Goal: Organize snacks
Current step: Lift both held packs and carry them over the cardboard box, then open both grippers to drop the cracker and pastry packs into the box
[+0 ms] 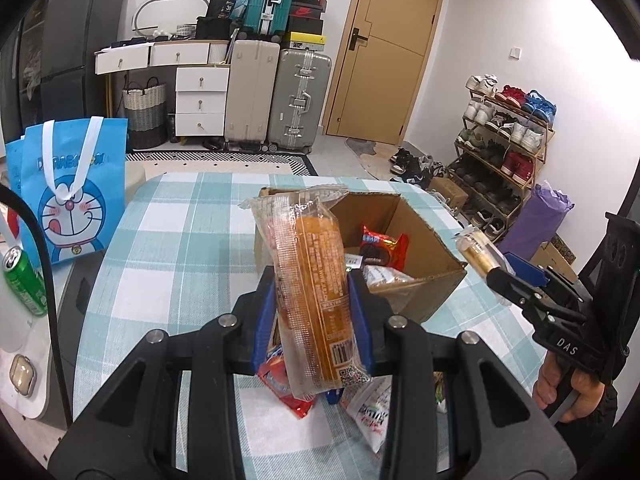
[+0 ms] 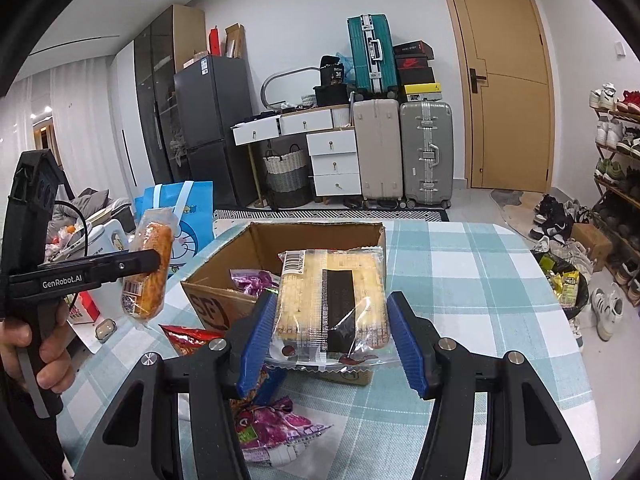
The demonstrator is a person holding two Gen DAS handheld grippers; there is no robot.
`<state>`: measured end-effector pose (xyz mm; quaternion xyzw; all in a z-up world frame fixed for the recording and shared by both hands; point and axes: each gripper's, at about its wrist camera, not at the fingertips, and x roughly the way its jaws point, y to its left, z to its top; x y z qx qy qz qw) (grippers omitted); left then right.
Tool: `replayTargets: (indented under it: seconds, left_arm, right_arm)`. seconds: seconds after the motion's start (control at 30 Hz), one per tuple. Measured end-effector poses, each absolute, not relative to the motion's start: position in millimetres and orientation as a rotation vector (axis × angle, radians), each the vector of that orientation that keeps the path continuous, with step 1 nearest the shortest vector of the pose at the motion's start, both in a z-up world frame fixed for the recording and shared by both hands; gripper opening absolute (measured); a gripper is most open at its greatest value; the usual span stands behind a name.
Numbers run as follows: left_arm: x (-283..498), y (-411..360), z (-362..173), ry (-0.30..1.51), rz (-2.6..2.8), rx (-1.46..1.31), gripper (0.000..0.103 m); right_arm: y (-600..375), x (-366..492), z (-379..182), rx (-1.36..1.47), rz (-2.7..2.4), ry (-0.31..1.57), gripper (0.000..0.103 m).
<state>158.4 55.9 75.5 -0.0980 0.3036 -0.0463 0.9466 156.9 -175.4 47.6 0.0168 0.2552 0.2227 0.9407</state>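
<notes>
Left wrist view: left gripper fingers clamp an orange bread packet; right gripper fingers grip a cracker pack.

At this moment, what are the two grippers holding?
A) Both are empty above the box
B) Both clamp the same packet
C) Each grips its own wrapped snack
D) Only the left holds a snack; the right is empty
C: the left gripper clamps an orange bread packet, while the right gripper holds a pale cracker packet in front of the open cardboard box.
</notes>
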Motion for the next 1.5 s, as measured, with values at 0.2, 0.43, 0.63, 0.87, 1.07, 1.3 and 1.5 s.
replayTargets:
  seconds: [0.2,0.43,0.63,0.87,1.07,1.3,1.5]
  left_arm:
    - [170,48,79,0.607,-0.087,-0.180,0.031]
    - [182,42,83,0.598,-0.096,-0.176,0.031]
    - [195,33,86,0.587,-0.091,-0.159,0.031]
    - [214,31,83,0.581,-0.081,-0.166,0.031]
    - [231,31,75,0.584,-0.049,-0.162,0.031]
    - [242,28,65,0.594,-0.038,-0.152,0.032]
    - [234,29,64,0.597,-0.051,-0.141,0.071]
  right_arm:
    - [-166,167,49,0.037,0.469,0.527,0.058]
    - [-153,176,48,0.037,0.495,0.534,0.058]
    - [-139,182,46,0.030,0.513,0.539,0.058]
    - [-131,194,41,0.029,0.520,0.560,0.058]
    - [-131,199,39,0.031,0.514,0.575,0.058]
    - [-128,203,41,0.027,0.512,0.571,0.058]
    - [-135,194,47,0.014,0.490,0.544,0.077]
